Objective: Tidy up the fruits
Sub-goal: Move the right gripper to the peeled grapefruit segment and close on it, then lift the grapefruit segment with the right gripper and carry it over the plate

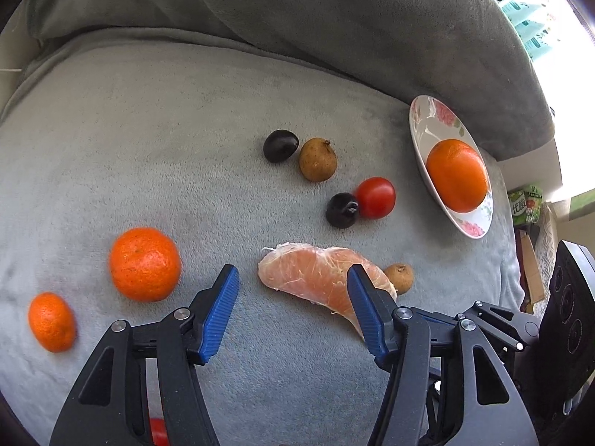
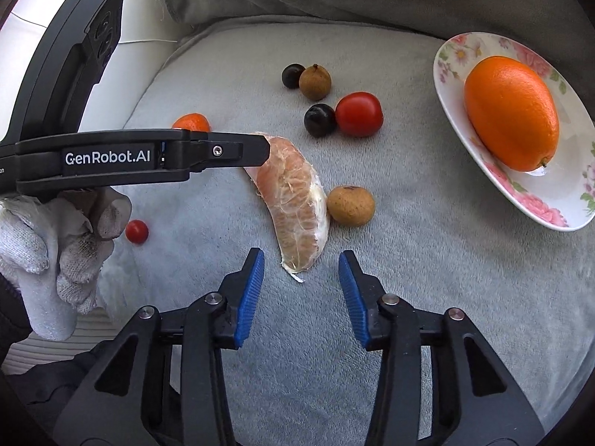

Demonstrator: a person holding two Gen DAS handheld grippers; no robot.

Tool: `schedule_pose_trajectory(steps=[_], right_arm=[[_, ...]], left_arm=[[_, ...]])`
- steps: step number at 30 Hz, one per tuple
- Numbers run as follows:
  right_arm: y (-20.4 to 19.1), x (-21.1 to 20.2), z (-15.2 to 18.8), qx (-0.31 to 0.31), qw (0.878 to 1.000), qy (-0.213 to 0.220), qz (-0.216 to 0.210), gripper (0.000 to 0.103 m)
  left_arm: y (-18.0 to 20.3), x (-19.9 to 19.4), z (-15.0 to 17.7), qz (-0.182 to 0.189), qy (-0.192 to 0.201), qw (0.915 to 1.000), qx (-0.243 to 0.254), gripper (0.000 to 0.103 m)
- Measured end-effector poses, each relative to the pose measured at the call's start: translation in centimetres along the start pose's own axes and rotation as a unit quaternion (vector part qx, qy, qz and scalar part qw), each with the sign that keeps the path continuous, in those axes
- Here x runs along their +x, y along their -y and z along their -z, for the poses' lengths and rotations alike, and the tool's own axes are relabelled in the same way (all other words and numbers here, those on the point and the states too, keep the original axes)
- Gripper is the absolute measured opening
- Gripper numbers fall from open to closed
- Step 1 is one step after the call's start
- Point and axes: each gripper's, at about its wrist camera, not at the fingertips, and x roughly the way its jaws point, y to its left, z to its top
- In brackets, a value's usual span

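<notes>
A peeled pomelo segment (image 1: pixel 316 275) (image 2: pixel 293 200) lies on the grey cushion. My left gripper (image 1: pixel 293 278) is open and empty, its jaws just short of the segment's near side. My right gripper (image 2: pixel 301 260) is open and empty, just short of the segment's tip. A floral plate (image 1: pixel 427 122) (image 2: pixel 557 200) holds an orange (image 1: pixel 457 174) (image 2: pixel 511 111). Loose on the cushion are a red tomato (image 1: pixel 375 197) (image 2: pixel 359 113), two dark plums (image 1: pixel 280 145) (image 1: pixel 342 204), two brown longans (image 1: pixel 318 160) (image 1: pixel 399 277), and two mandarins (image 1: pixel 145 264) (image 1: pixel 52 321).
A small red cherry tomato (image 2: pixel 137 231) lies near the gloved hand (image 2: pixel 55 238) holding the left gripper's body (image 2: pixel 111 160). A grey back cushion (image 1: pixel 334 18) rises behind the fruit. The right gripper's body (image 1: pixel 569 316) stands at the right edge.
</notes>
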Motion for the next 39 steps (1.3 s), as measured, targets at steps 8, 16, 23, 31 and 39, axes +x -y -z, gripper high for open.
schedule_pose_trajectory(steps=[8,16,23,31,39], right_arm=[[-0.5,0.6,0.3,-0.010,1.000,0.008,0.006,0.037],[-1.2,0.7,0.6,-0.016,0.999,0.024,0.015,0.037],[-2.1,0.9,1.2,-0.036,0.998,0.041,0.040,0.036],[-2.6,0.9,1.6,-0.042,0.995,0.060,0.068,0.029],[-2.7,0.5,2.3,-0.046,0.993,0.067,0.080,0.028]], left_arm=[[0.3,-0.1,-0.1,-0.002,-0.008,0.9966,0.082,0.060],[0.6,0.4,-0.1,0.012,-0.014,0.9927,0.119,0.060],[0.2,0.7,0.3,0.042,-0.021,0.9900,0.133,0.058],[0.4,0.9,0.7,0.053,-0.015,0.9840,0.169,0.057],[0.9,1.0,0.4,0.067,-0.004,0.9771,0.202,0.058]])
